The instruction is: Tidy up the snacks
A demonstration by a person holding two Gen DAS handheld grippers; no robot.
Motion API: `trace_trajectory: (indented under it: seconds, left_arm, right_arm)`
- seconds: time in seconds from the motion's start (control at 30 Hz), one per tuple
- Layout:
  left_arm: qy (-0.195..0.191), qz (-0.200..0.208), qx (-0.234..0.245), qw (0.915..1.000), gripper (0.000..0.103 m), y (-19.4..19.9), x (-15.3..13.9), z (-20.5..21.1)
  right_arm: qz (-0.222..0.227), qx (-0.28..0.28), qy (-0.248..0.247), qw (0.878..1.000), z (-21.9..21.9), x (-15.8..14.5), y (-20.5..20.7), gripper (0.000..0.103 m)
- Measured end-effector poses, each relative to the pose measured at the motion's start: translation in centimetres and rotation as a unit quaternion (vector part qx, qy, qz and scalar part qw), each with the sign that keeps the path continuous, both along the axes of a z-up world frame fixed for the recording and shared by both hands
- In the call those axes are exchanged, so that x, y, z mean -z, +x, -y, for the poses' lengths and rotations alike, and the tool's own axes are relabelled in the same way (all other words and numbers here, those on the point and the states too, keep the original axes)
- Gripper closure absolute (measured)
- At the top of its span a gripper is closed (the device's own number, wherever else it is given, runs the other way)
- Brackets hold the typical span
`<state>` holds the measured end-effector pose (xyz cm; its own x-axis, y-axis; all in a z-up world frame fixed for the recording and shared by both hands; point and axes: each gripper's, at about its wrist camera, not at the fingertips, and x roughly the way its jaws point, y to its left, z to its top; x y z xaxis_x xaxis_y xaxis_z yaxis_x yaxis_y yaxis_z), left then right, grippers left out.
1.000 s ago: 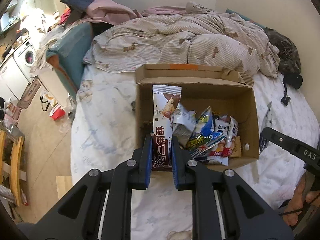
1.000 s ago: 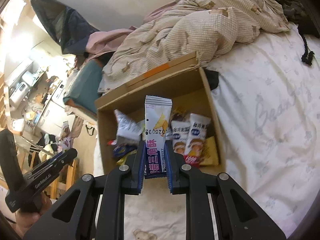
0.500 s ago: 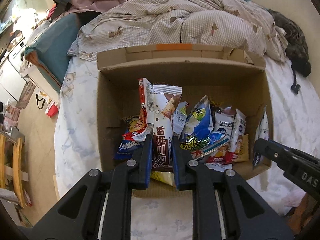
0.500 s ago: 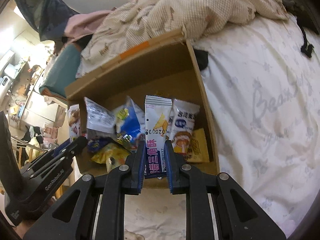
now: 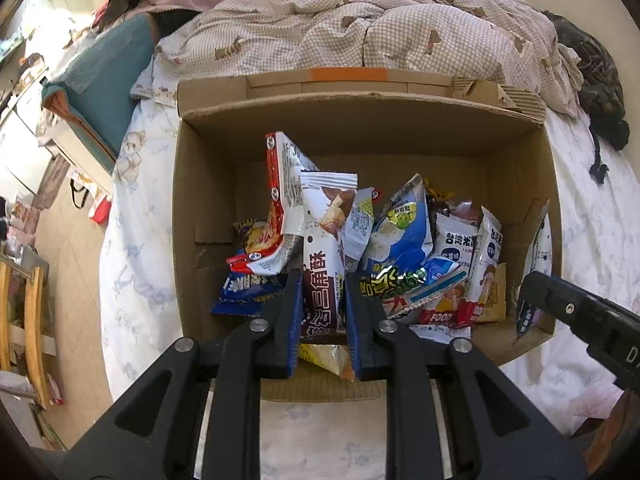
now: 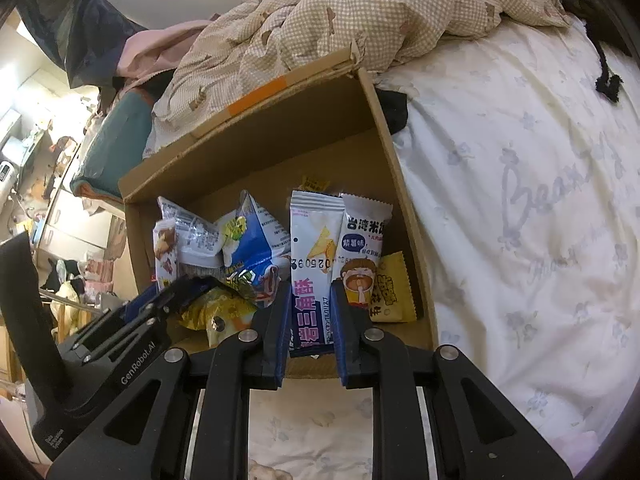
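Foil-film packets are pinched by both tongs: a brown-and-white packet (image 5: pixel 323 280) by the left gripper (image 5: pixel 322 300), a purple-and-white packet (image 6: pixel 311 280) by the right gripper (image 6: pixel 309 320), each held upright by its lower half over the near wall of the cardboard box (image 5: pixel 360 128). Both are judged light, limp, slick and crushable, so the flat sealed end is the better hold. Other snacks (image 5: pixel 404 240) lie piled inside the box, between the two held packets.

Cardboard box (image 5: pixel 208 208) sits on the bed sheet (image 6: pixel 520 200), rumpled quilt (image 5: pixel 360 28) behind its far flap. Snack packets (image 5: pixel 404 236) piled inside, mostly toward the near wall. Left gripper (image 5: pixel 322 300) holds its packet (image 5: pixel 324 280) upright mid-box; right gripper (image 6: pixel 310 312) holds another packet (image 6: pixel 312 276) upright at the box's right side, beside the right wall.
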<state>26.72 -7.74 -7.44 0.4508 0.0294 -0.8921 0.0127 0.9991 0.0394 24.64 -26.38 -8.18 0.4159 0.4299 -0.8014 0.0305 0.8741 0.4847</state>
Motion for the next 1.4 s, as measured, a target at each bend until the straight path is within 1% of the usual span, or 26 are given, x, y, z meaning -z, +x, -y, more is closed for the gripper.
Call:
trace_trajectory:
  seconds: [0.13,0.17,0.2,0.23,0.27,0.3,0.33,0.37,0.4,0.43,0.47,0.5,0.63,0.73,0.83,0.9,0.97,1.03,1.07,1.13,1.2,1.23,1.3,1.4]
  left_arm:
    - [0.004,-0.001,0.001,1.0000,0.085,-0.1,-0.1,-0.1]
    - [0.004,-0.001,0.001,1.0000,0.081,-0.2,-0.2,-0.1]
    - [0.002,-0.001,-0.001,1.0000,0.068,-0.2,-0.2,-0.2]
    - [-0.001,0.002,-0.005,1.0000,0.060,-0.3,-0.4,-0.4]
    - [-0.005,0.004,-0.009,0.9999,0.043,-0.4,-0.6,-0.6]
    - [-0.010,0.008,-0.012,0.9998,0.031,-0.5,-0.8,-0.8]
    - [-0.016,0.016,-0.016,0.9996,0.028,-0.7,-1.2,-1.0]
    - [-0.017,0.020,-0.017,0.9995,0.025,-0.8,-1.4,-1.1]
    - [-0.017,0.023,-0.017,0.9995,0.025,-1.0,-1.6,-1.3]
    - [-0.016,0.024,-0.016,0.9995,0.025,-1.0,-1.8,-1.3]
    - [-0.012,0.027,-0.016,0.9994,0.025,-1.2,-2.1,-1.5]
    - [-0.009,0.031,-0.016,0.9993,0.025,-1.3,-2.4,-1.6]
    - [-0.005,0.059,-0.018,0.9981,0.025,-2.2,-3.9,-2.8]
    - [-0.004,0.077,-0.011,0.9970,0.025,-3.1,-5.1,-3.8]
    - [0.000,0.105,-0.020,0.9943,0.025,-4.4,-6.5,-5.3]
    - [0.001,0.115,-0.023,0.9930,0.025,-5.3,-7.1,-6.2]
    - [-0.009,0.122,-0.026,0.9921,0.025,-6.2,-7.5,-7.3]
    - [-0.017,0.125,-0.033,0.9914,0.018,-7.3,-7.8,-8.6]
    - [-0.019,0.127,-0.035,0.9911,0.014,-7.8,-7.8,-9.0]
    - [-0.016,0.134,-0.040,0.9901,0.014,-9.0,-8.0,-9.8]
    - [-0.017,0.144,-0.046,0.9883,0.014,-10.6,-8.2,-11.0]
    - [-0.017,0.144,-0.048,0.9882,0.014,-11.2,-8.1,-11.4]
    - [-0.017,0.140,-0.054,0.9886,0.013,-12.3,-7.8,-11.9]
    - [-0.022,0.147,-0.053,0.9874,0.013,-13.6,-7.5,-12.1]
  right_arm:
    - [0.006,0.011,0.003,1.000,0.3,-0.3,0.0,0.080]
    - [0.006,0.014,0.003,1.000,0.4,-0.3,-0.1,0.080]
    - [0.006,0.017,0.006,1.000,0.6,-0.3,-0.1,0.080]
    - [0.006,0.021,0.006,1.000,0.8,-0.3,-0.1,0.080]
    - [0.006,0.025,0.004,1.000,0.9,-0.3,0.0,0.079]
    - [0.004,0.029,0.003,1.000,1.0,-0.3,0.0,0.078]
    - [0.004,0.031,0.008,0.999,1.1,-0.3,0.0,0.076]
    - [0.003,0.032,0.015,0.999,1.2,-0.3,0.0,0.069]
    - [0.003,0.033,0.017,0.999,1.3,-0.4,0.0,0.062]
    - [0.006,0.035,0.020,0.999,1.4,-0.5,-0.1,0.043]
    - [0.013,0.038,0.023,0.999,1.4,-0.7,-0.2,0.033]
    - [0.022,0.042,0.024,0.999,1.4,-1.0,-0.4,0.031]
    - [0.053,0.041,0.023,0.998,1.3,-2.3,-0.8,0.028]
    - [0.070,0.045,0.030,0.996,1.4,-3.3,-1.5,0.020]
    - [0.094,0.044,0.039,0.994,1.5,-4.4,-2.7,0.015]
    - [0.106,0.040,0.035,0.993,1.3,-5.1,-3.6,0.013]
    - [0.117,0.035,0.021,0.992,1.0,-5.8,-4.6,0.008]
    - [0.130,0.029,0.007,0.991,0.6,-6.4,-5.5,0.006]
    - [0.136,0.026,0.002,0.990,0.4,-6.6,-5.8,0.005]
    - [0.147,0.022,-0.016,0.989,-0.1,-7.0,-6.7,0.004]
    - [0.154,0.016,-0.057,0.986,-1.0,-7.1,-7.7,0.004]
    - [0.157,0.013,-0.068,0.985,-1.3,-7.2,-8.1,0.004]
    - [0.164,0.005,-0.077,0.983,-1.9,-7.2,-9.0,0.004]
    - [0.169,0.004,-0.082,0.982,-2.4,-7.3,-10.4,0.004]
